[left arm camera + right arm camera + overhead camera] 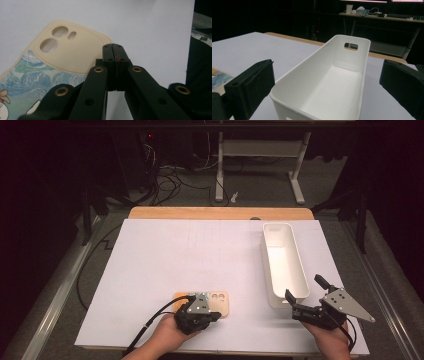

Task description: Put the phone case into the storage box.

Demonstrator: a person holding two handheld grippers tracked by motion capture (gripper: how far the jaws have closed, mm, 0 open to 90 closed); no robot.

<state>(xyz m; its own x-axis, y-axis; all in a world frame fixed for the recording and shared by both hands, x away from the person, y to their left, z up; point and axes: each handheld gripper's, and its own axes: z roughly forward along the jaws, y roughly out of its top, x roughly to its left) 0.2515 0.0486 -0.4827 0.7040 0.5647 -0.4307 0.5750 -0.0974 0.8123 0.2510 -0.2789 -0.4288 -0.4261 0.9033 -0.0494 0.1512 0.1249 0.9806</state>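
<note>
Left gripper point(216, 316) low in the frame's centre, jaws pressed together with nothing between, tips at the right edge of the phone case point(62, 53); case flat on the white sheet point(165, 255). Right gripper point(306, 293) at lower right, jaws spread wide around the near end of the white bin point(332, 82); not touching it.

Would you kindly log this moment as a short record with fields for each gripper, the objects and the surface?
left gripper: jaws closed together, empty, tips over the edge of the phone case
right gripper: jaws wide open, at the near end of the bin
phone case: cream, camera cutouts, painted wave print, flat on the sheet
bin: white, long, empty, handle slot in the far wall
surface: white sheet on a wooden table
</note>
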